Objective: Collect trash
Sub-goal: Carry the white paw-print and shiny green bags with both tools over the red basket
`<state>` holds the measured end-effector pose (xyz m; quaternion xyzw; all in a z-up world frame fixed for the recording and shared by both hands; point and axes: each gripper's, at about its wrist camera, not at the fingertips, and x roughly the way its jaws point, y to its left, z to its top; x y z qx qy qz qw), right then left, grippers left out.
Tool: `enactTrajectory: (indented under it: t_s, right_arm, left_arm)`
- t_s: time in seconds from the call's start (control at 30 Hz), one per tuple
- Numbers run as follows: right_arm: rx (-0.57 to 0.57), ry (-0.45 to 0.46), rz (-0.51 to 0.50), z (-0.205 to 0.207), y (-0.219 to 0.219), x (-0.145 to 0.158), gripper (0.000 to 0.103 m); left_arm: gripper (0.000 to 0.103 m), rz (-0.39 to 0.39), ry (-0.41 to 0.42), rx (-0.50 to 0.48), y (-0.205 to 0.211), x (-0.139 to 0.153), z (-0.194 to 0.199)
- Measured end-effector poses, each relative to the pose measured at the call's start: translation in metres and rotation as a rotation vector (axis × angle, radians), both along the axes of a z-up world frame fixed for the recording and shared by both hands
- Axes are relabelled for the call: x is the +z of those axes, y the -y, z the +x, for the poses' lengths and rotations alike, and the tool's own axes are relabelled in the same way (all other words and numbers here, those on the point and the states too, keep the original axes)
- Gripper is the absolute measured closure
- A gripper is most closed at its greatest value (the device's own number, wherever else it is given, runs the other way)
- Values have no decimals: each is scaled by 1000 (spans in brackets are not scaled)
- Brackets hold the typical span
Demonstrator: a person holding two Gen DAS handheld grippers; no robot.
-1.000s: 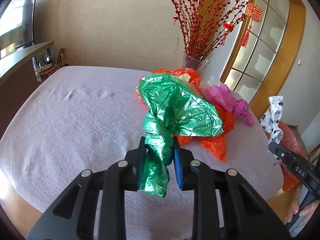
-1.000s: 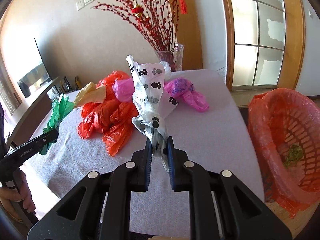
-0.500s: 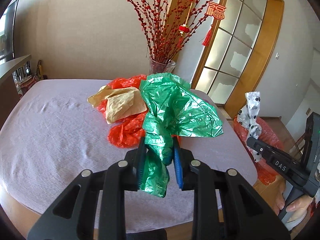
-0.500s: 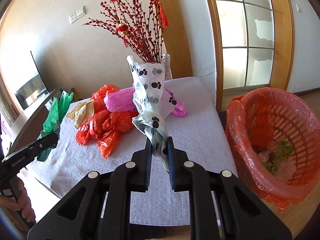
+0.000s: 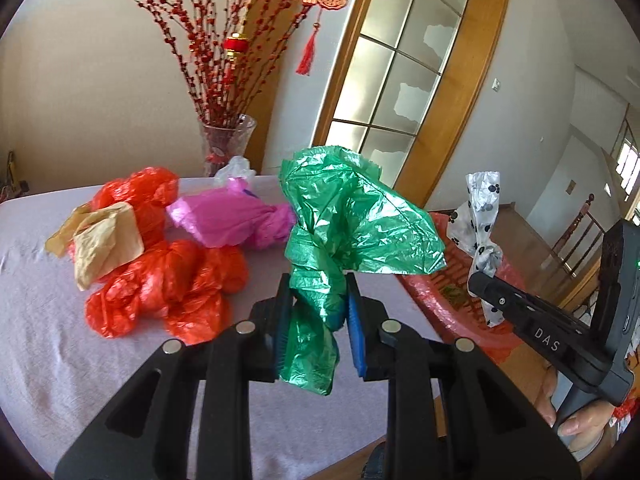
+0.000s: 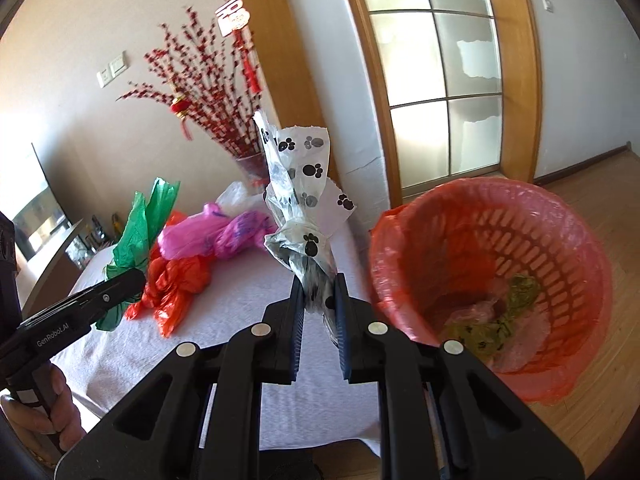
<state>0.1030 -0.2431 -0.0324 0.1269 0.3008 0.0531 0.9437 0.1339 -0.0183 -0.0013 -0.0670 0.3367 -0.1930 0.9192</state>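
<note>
My left gripper [image 5: 316, 300] is shut on a crumpled green plastic bag [image 5: 352, 216] and holds it above the table's right end. My right gripper [image 6: 318, 300] is shut on a white paw-print bag [image 6: 300, 200], held up beside the red bin [image 6: 492, 280], a basket lined with a red bag, with scraps in its bottom. In the left wrist view the paw-print bag [image 5: 480, 224] hangs over the bin [image 5: 452, 292]. On the table lie red bags [image 5: 172, 280], a pink bag [image 5: 228, 220] and a brown paper piece [image 5: 104, 240].
The table [image 5: 60, 360] has a pale grey cloth. A glass vase [image 5: 226, 144] with red branches stands at its far edge, a clear bag beside it. A wooden-framed glass door [image 6: 444, 80] is behind the bin. The bin stands on a wood floor [image 6: 608, 360].
Both grippers have swung to the right with their bags. The bin is now nearer and larger in the right wrist view. The paw-print bag now hangs over the bin.
</note>
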Motion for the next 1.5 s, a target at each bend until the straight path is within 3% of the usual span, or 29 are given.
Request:
enactTrajectory:
  t_s: [0.23, 0.73, 1.37, 1.5]
  right_arm:
    - [-89, 17, 19, -6, 35, 4, 88]
    - [-264, 64, 41, -24, 110, 16, 88]
    - [-342, 47, 69, -14, 150, -1, 87]
    - [-344, 33, 106, -7, 160, -8, 80]
  left_arm:
    - [77, -22, 14, -110, 47, 2, 10]
    - [77, -54, 12, -250, 119, -3, 29]
    - [76, -18, -48, -379, 204, -33, 60]
    - [66, -13, -66, -392, 214, -39, 64]
